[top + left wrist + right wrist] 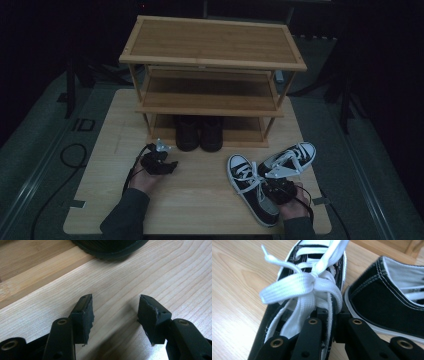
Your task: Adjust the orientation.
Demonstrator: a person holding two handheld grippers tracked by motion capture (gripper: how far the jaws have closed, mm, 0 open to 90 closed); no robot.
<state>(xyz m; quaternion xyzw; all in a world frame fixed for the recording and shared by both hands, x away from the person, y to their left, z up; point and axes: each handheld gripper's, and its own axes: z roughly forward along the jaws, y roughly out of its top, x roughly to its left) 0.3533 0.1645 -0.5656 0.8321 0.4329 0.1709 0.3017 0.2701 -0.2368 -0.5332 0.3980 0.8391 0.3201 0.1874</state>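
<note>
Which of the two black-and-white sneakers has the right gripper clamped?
The nearer sneaker, toe pointing toward the rack: the right gripper is shut on its collar beside the laces. The other sneaker lies free beside it.

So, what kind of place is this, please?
Probably a home entryway setup staged on a wooden table: a bamboo shoe rack, dark boots on its lowest shelf, and black-and-white sneakers.

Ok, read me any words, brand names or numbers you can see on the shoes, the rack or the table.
None can be read.
Sneakers: no legible brand or label.
Black shoes under the rack: too dark to tell.
Table: plain wood, no writing.
</note>
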